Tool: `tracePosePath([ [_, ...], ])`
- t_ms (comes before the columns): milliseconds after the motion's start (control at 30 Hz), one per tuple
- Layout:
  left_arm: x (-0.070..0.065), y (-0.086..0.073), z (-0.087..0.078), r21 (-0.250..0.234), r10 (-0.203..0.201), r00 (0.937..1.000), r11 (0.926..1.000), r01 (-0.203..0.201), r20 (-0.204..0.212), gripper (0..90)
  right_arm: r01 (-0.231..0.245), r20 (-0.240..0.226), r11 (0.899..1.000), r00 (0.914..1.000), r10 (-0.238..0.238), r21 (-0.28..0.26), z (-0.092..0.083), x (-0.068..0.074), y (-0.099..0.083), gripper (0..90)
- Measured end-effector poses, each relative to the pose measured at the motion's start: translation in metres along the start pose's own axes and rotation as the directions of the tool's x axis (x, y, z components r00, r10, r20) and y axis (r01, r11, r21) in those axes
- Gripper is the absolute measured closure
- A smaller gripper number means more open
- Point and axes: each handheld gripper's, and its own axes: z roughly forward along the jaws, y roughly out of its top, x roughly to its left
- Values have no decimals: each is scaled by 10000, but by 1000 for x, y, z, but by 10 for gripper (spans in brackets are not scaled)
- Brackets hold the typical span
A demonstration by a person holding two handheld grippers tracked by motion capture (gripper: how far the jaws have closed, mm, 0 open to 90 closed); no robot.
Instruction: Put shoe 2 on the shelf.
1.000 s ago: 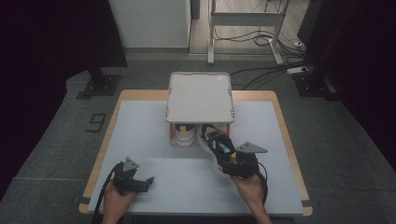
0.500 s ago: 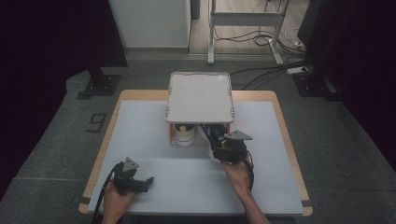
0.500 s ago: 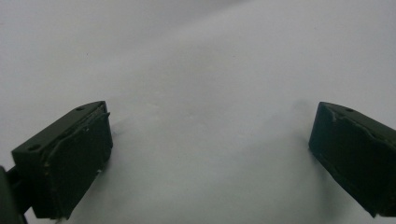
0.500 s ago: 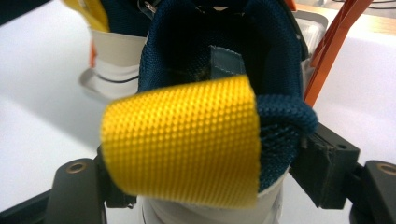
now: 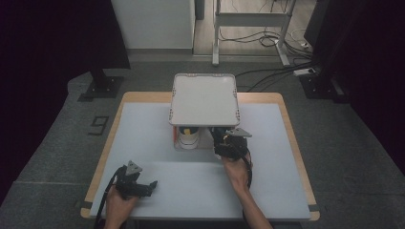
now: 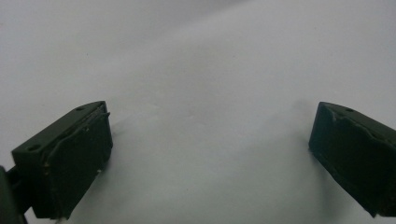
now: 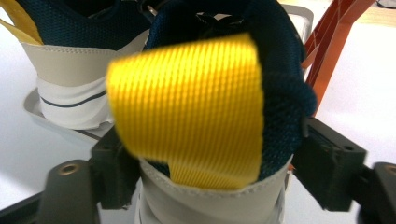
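Observation:
A navy mesh shoe with a yellow heel loop (image 7: 191,107) and a white heel stands between the jaws of my right gripper (image 7: 205,172). Those jaws have just been opening, and a thin gap shows at the right pad. In the high view my right gripper (image 5: 223,138) points into the lower level of a small rack, under its grey top tray (image 5: 204,100). A second matching shoe (image 7: 70,70) sits beside the first, its white and yellow heel (image 5: 188,136) showing under the tray. My left gripper (image 5: 149,185) rests open on the white table (image 6: 210,56), its jaws (image 6: 210,154) wide apart with nothing between them.
The rack has an orange frame (image 7: 336,42) and a pale lower shelf (image 7: 37,107). The table's wooden rim (image 5: 286,119) runs round the white top. Stands and cables (image 5: 267,43) lie on the floor behind.
My right gripper moved forward and left with the shoe, from the open table into the rack's lower level, where the top tray now hides the shoe. The left hand stayed still.

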Motion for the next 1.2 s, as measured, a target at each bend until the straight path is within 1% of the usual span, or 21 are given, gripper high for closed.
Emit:
tracePosePath([
  [33, 0, 0, 0, -1, -2, 10000, 10000, 2, 1, 0, 26, -51, 10000, 10000, -26, 37, 0, 0, 1, 178],
  [67, 0, 0, 0, -1, 1, 10000, 10000, -1, -1, 0, 106, -99, 9999, 9999, -106, 57, 0, -1, 1, 117],
  [100, 0, 0, 0, -4, -2, 10000, 10000, 2, -2, 0, 214, 26, 9997, 9998, -214, 65, -1, -1, 1, 95],
  [167, 0, 0, 0, -4, 0, 10000, 10000, 0, -1, 0, 502, -75, 9987, 9987, -502, -23, -6, -1, 3, 93],
  [233, 0, 0, 0, -4, 1, 10000, 10000, -1, -1, 0, 602, -333, 9981, 9976, -606, -130, -14, -3, 5, 92],
  [333, 0, 0, 0, -4, 1, 10000, 10000, -1, -1, 0, 701, -1024, 9975, 9923, -700, -25, -26, -9, 5, 132],
  [367, 0, 0, 0, -4, 2, 10000, 10000, -2, -2, 0, 649, -1160, 9979, 9912, -641, 32, -29, -11, 5, 142],
  [433, 0, 0, 0, -6, 0, 10000, 10000, 0, -6, 0, 479, -1609, 9988, 9859, -461, 73, -37, -18, 1, 223],
  [467, 0, 0, 0, -6, -3, 10000, 10000, 3, -2, 0, 431, -1838, 9990, 9821, -411, 69, -41, -21, -2, 283],
  [533, 0, 0, 0, -2, 1, 10000, 10000, -1, 2, 0, 518, -2408, 9984, 9695, -452, 212, -48, -27, -9, 457],
  [567, 0, 0, 0, -4, -3, 10000, 10000, 3, -1, 0, 560, -2643, 9980, 9633, -463, 291, -50, -29, -12, 510],
  [633, 0, 0, 0, -3, -1, 10000, 10000, 1, -1, 0, 658, -2952, 9970, 9541, -512, 397, -49, -31, -15, 585],
  [700, 0, 0, 0, -7, -2, 10000, 10000, 2, -2, 0, 809, -3038, 9959, 9505, -651, 397, -47, -30, -15, 623],
  [733, 0, 0, 0, -1, 1, 10000, 10000, -1, -1, 0, 839, -3147, 9957, 9468, -675, 389, -45, -30, -14, 633],
  [767, 0, 0, 0, -3, -1, 10000, 10000, 1, 0, 0, 870, -3358, 9953, 9395, -680, 419, -43, -28, -13, 636],
  [800, 0, 0, 0, -2, 0, 10000, 10000, 0, 0, 0, 939, -3424, 9947, 9367, -738, 425, -41, -26, -12, 639],
  [933, 0, 0, 0, -4, 1, 10000, 10000, -1, -6, 0, 1227, -3366, 9918, 9360, -1033, 368, -32, -13, -8, 652],
  [1067, 0, 0, 0, -3, 2, 10000, 10000, -2, -1, 0, 1189, -3004, 9924, 9482, -1037, 330, -22, -8, -5, 659],
  [1100, 0, 0, 0, -4, 0, 10000, 10000, 0, -2, 0, 1164, -3010, 9926, 9483, -1008, 343, -21, -8, -5, 659],
  [1133, 0, 0, 0, -5, -3, 10000, 10000, 3, -3, 0, 1139, -2921, 9928, 9513, -986, 359, -18, -8, -4, 663],
  [1200, 0, 0, 0, -3, -2, 10000, 10000, 2, 0, 0, 1140, -2895, 9929, 9520, -993, 342, -14, -7, -2, 662],
])
